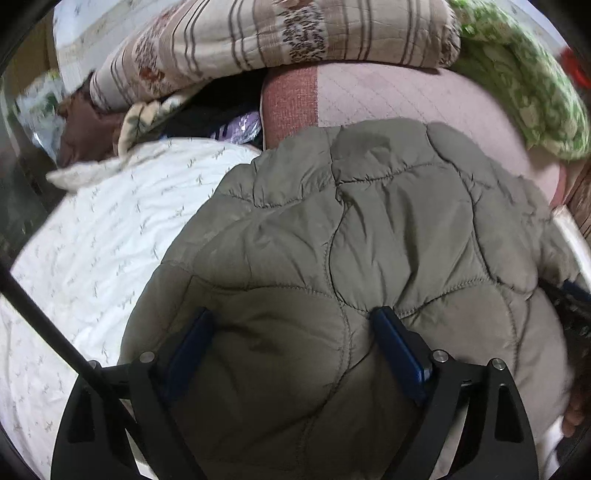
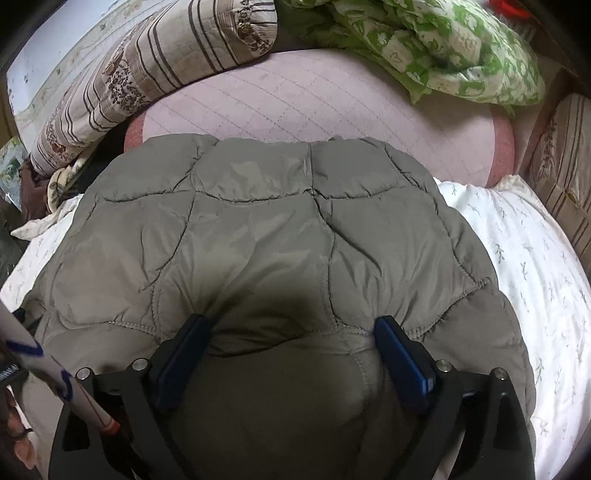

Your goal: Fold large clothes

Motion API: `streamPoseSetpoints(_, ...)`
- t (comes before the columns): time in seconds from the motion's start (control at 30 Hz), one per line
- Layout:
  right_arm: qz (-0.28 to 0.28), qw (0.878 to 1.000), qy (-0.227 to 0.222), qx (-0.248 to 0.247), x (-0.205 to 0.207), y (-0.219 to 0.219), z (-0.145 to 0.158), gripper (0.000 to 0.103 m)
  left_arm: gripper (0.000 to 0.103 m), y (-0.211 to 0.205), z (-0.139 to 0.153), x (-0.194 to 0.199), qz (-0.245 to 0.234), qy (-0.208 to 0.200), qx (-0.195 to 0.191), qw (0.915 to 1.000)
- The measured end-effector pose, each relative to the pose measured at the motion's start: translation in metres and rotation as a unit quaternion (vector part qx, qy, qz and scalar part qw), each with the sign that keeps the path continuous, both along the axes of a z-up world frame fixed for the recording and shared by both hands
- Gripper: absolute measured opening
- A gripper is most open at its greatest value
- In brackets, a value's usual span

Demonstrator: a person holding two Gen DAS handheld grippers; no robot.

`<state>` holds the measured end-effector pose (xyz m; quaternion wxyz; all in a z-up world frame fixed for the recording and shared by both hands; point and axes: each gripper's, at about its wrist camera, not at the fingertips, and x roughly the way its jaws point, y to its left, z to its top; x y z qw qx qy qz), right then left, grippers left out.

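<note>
Where stitching curves — puffy quilted jacket (image 2: 258, 229) bulges

The olive-grey quilted padded jacket (image 2: 258, 236) runs off the lower edge in both wrist views, its near hem hidden. It conceals much of the white sprig-printed bedsheet (image 1: 92, 240). Dark clutter (image 1: 218, 110) under the striped beige quilt (image 1: 258, 33) is indistinguishable.

Bed (image 2: 517, 258) with piled quilts (image 2: 129, 74)
</note>
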<state>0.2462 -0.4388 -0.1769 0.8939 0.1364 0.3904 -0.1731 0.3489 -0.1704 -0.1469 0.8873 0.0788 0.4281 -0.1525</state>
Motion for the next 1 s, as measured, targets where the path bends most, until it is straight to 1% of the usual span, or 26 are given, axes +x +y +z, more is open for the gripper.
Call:
streamPoseSetpoints(0.03,-0.001,1.000,0.007,-0.001,-0.001,0.000,0.006,0.095,0.085,0.010,0.009,-0.002,0.008,0.010,-0.019,0.9997)
streamPoseSetpoints(0.1,-0.005,1.000,0.009,0.006,-0.010,0.001,0.018,0.095,0.083,0.028,0.026,-0.016,0.024,0.005,-0.045,0.9987)
streamPoseSetpoints(0.17,0.001,1.000,-0.004,0.003,-0.033,0.007,0.038,0.095,0.083,0.051,0.054,-0.039,0.041,-0.017,-0.055,0.9975)
streamPoseSetpoints(0.23,0.010,1.000,-0.014,-0.006,-0.054,0.013,0.053,0.095,0.083,0.069,0.076,-0.062,0.047,-0.041,-0.059,0.9963)
streamPoseSetpoints(0.3,0.020,0.999,-0.026,-0.011,-0.089,0.023,0.071,0.095,0.083,0.092,0.100,-0.092,0.055,-0.068,-0.056,0.9945)
streamPoseSetpoints(0.33,0.021,0.999,-0.029,-0.009,-0.099,0.027,0.076,0.095,0.083,0.104,0.111,-0.110,0.062,-0.081,-0.051,0.9934)
streamPoseSetpoints(0.37,0.024,0.999,-0.034,-0.002,-0.122,0.032,0.084,0.095,0.083,0.115,0.120,-0.126,0.070,-0.091,-0.046,0.9923)
streamPoseSetpoints(0.43,0.031,0.998,-0.044,0.011,-0.149,0.039,0.093,0.095,0.084,0.135,0.135,-0.154,0.084,-0.107,-0.037,0.9901)
streamPoseSetpoints(0.47,0.032,0.998,-0.050,0.018,-0.172,0.044,0.101,0.095,0.084,0.147,0.143,-0.169,0.091,-0.116,-0.036,0.9885)
streamPoseSetpoints(0.57,0.032,0.997,-0.058,0.028,-0.218,0.057,0.113,0.095,0.084,0.179,0.161,-0.207,0.110,-0.131,-0.035,0.9846)
streamPoseSetpoints(0.7,0.019,0.997,-0.061,0.040,-0.282,0.062,0.127,0.095,0.084,0.228,0.181,-0.255,0.136,-0.143,-0.054,0.9788)
streamPoseSetpoints(0.87,-0.004,0.998,-0.065,0.024,-0.354,0.066,0.152,0.095,0.084,0.277,0.212,-0.305,0.169,-0.183,-0.048,0.9673)
streamPoseSetpoints(0.93,-0.005,0.998,-0.066,0.015,-0.374,0.067,0.163,0.095,0.084,0.295,0.227,-0.323,0.182,-0.199,-0.043,0.9620)
streamPoseSetpoints(1.0,-0.003,0.998,-0.060,-0.003,-0.393,0.071,0.174,0.095,0.084,0.306,0.236,-0.333,0.187,-0.206,-0.040,0.9596)
